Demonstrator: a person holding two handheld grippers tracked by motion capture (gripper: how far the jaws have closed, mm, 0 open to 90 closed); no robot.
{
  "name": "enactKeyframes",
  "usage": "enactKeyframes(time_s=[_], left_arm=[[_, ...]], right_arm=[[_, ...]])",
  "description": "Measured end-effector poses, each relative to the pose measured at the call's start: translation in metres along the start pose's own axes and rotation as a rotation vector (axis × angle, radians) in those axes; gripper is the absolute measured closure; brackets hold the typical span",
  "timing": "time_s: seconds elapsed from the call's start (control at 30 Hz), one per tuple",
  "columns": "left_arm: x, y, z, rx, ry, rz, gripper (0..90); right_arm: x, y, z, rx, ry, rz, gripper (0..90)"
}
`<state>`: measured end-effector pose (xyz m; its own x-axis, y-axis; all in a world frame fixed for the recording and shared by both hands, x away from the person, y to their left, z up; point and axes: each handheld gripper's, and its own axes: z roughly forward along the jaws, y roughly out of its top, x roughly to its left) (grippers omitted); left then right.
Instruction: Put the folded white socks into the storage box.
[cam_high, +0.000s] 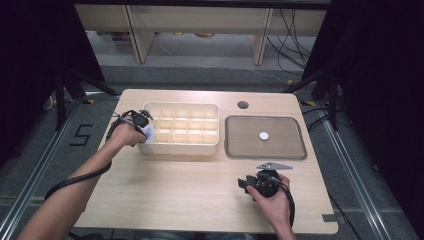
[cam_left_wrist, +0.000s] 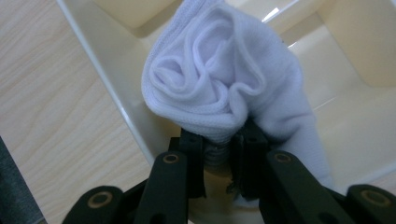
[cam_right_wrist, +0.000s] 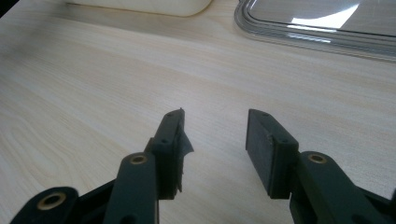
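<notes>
A rolled white sock (cam_left_wrist: 219, 79) sits pinched between the black jaws of my left gripper (cam_left_wrist: 220, 154), right over the near left corner of a cream divided organiser box (cam_left_wrist: 116, 70). From above, the left gripper (cam_high: 141, 123) and the sock (cam_high: 149, 132) hang at the left wall of the box (cam_high: 212, 144). My right gripper (cam_right_wrist: 215, 140) stands open above bare wood with nothing between its pads. In the high view it (cam_high: 250, 183) rests near the table's front right.
A grey tray (cam_high: 235, 150) lies to the right of the box and holds a small white round thing (cam_high: 263, 135). Its clear rim (cam_right_wrist: 308, 39) shows ahead of my right gripper. A cable hole (cam_high: 243, 105) sits at the table's back edge. Cables trail off both hands.
</notes>
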<state>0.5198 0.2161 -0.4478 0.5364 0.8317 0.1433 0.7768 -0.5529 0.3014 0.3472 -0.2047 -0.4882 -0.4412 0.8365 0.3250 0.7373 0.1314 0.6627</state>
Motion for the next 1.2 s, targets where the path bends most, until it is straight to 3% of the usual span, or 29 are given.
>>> enactKeyframes(time_s=[0.2, 0.33, 0.5, 0.57, 0.6, 0.63, 0.7, 0.77, 0.83, 0.87, 0.9, 0.93, 0.97, 1.1, 1.13, 1.17, 1.2], left_arm=[[-0.003, 0.003, 0.001, 0.006, 0.030, 0.034, 76.6], [-0.004, 0.006, 0.001, 0.046, 0.035, 0.047, 76.9], [-0.002, 0.007, 0.003, 0.077, -0.001, 0.016, 77.2], [-0.001, 0.006, 0.005, 0.047, -0.011, 0.002, 77.2], [-0.001, 0.007, 0.004, 0.067, -0.014, 0.002, 77.2], [-0.002, 0.006, 0.005, 0.051, -0.017, -0.007, 77.3], [-0.001, 0.008, 0.004, 0.085, -0.015, 0.008, 77.3], [-0.001, 0.008, 0.006, 0.062, -0.010, 0.006, 77.3], [-0.001, 0.008, 0.004, 0.075, -0.011, 0.011, 77.2], [-0.001, 0.007, 0.005, 0.062, -0.012, 0.010, 77.0], [-0.001, 0.006, 0.004, 0.054, -0.013, 0.005, 76.8], [0.000, 0.007, 0.003, 0.067, -0.020, 0.002, 76.6], [0.000, 0.005, 0.004, 0.036, -0.022, -0.011, 76.2], [0.003, 0.001, -0.001, 0.001, -0.043, -0.030, 73.7], [0.003, 0.001, -0.002, -0.001, -0.036, -0.019, 73.1], [0.002, 0.001, -0.003, 0.001, -0.032, -0.019, 72.4], [0.003, 0.002, -0.005, -0.001, -0.019, 0.017, 71.8]], right_arm=[[0.001, 0.000, 0.000, 0.004, 0.005, 0.001, 58.4], [-0.002, 0.001, -0.001, 0.001, 0.004, -0.037, 59.0], [-0.002, 0.001, -0.001, 0.007, -0.007, -0.030, 59.0], [-0.002, 0.001, -0.002, 0.006, 0.001, -0.027, 59.0], [-0.002, 0.001, -0.002, 0.006, 0.002, -0.029, 59.1], [-0.002, 0.001, -0.001, 0.007, -0.007, -0.030, 59.0], [-0.002, 0.001, -0.001, 0.006, -0.006, -0.033, 59.0], [-0.001, 0.001, -0.002, 0.011, -0.001, -0.036, 59.1], [-0.001, 0.001, -0.003, 0.014, -0.002, -0.034, 58.9], [-0.002, 0.001, -0.001, 0.008, 0.004, -0.027, 58.8], [0.001, 0.001, -0.002, 0.017, -0.007, 0.013, 58.7], [0.001, 0.001, -0.001, 0.014, -0.004, 0.006, 58.4], [0.001, 0.001, -0.001, 0.015, -0.003, 0.003, 58.2], [0.001, 0.000, -0.001, 0.011, 0.012, 0.005, 57.2], [-0.002, 0.001, 0.000, 0.008, 0.012, -0.025, 56.9], [-0.001, 0.001, 0.000, 0.010, 0.008, -0.020, 56.7], [-0.002, 0.001, 0.001, 0.005, 0.007, -0.029, 56.6]])
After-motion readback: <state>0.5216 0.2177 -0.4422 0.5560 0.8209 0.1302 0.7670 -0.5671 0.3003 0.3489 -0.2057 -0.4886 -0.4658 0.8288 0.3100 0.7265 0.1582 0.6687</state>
